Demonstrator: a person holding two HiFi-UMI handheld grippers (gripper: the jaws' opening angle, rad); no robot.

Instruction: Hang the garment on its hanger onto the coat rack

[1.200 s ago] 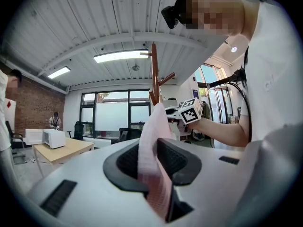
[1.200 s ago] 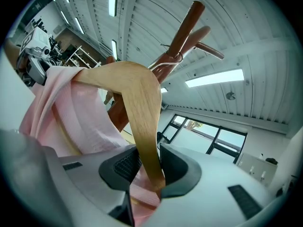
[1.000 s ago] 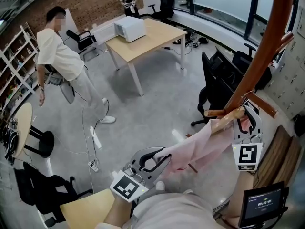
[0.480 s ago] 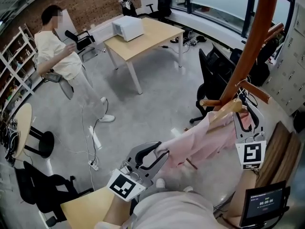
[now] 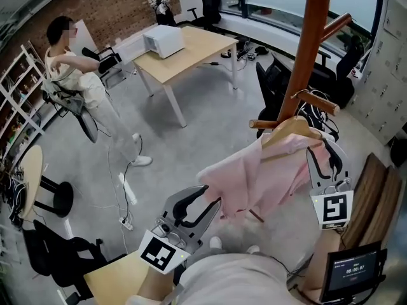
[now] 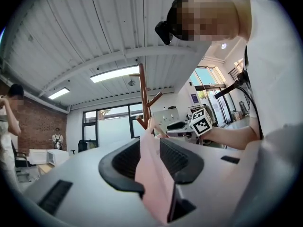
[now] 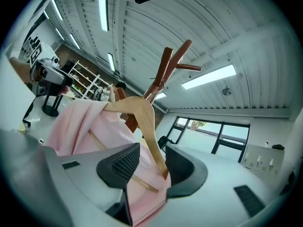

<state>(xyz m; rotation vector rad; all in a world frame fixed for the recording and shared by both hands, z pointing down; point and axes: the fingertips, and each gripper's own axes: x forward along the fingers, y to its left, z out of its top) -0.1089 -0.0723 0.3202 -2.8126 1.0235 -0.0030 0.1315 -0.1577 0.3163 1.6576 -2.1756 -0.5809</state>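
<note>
A pink garment hangs on a wooden hanger by the brown coat rack. The hanger's wire hook sits at a short peg of the rack. My left gripper is at the garment's lower left hem. Its jaws are opening, and a fold of pink cloth lies loose between them. My right gripper stands open around the hanger's right end, with a gap on both sides and cloth draped under it. The rack's pole rises behind.
A person in white stands at the far left beside an office chair. A wooden table with a white box stands behind. Black chairs crowd the rack's base. A cable and power strip lie on the floor. A tablet is at lower right.
The hanger and garment have risen and moved left up to the rack's peg. Both grippers' jaws have widened round the cloth and hanger. The person at left has turned toward the chair.
</note>
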